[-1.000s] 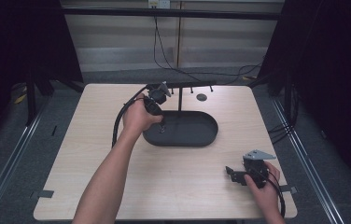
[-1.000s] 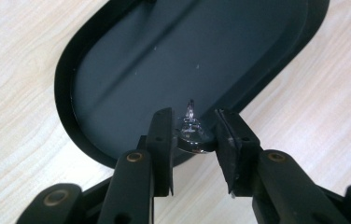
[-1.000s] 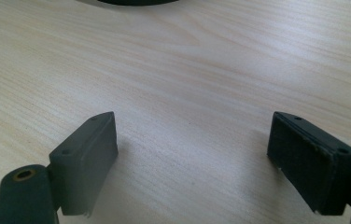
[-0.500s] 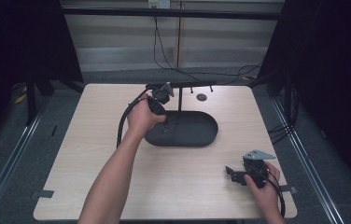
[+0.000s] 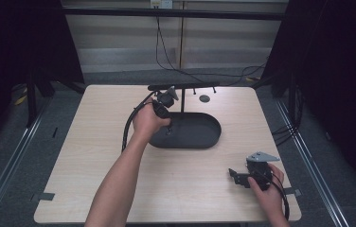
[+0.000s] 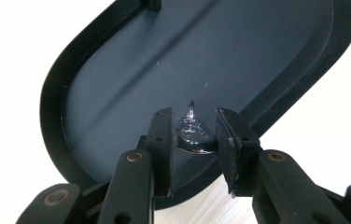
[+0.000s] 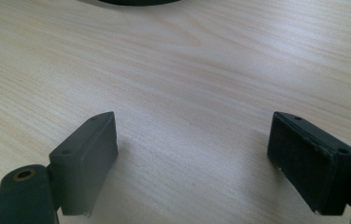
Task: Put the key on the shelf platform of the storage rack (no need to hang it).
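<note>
In the left gripper view the two black jaws stand close together, clenched on a small shiny metal piece [image 6: 193, 135] with a little ring at its top; what it is exactly is too small to tell. The left gripper [image 6: 193, 140] holds this piece above the dark floor of an oval black tray [image 6: 117, 84], near the tray's nearer rim, with pale desk [image 6: 332, 140] showing beyond the rim. From the high view the left gripper [image 5: 163, 105] sits in the person's left hand [image 5: 148, 122] over the left end of the tray [image 5: 204, 137], its cable looping down to the left across the desk [image 5: 95, 156]. Just behind the tray a thin post carries a dark horizontal bar [image 5: 185, 87], and a small dark round disc [image 5: 204, 99] lies on the desk beyond it. In the right gripper view the jaws of the right gripper [image 7: 192, 154] are spread wide and released, with bare wood grain between them and the tray's edge [image 7: 131, 2] at the top. The high view puts the right gripper [image 5: 242, 177] low at the desk's near right corner, in the right hand [image 5: 268, 187], well apart from the tray.
</note>
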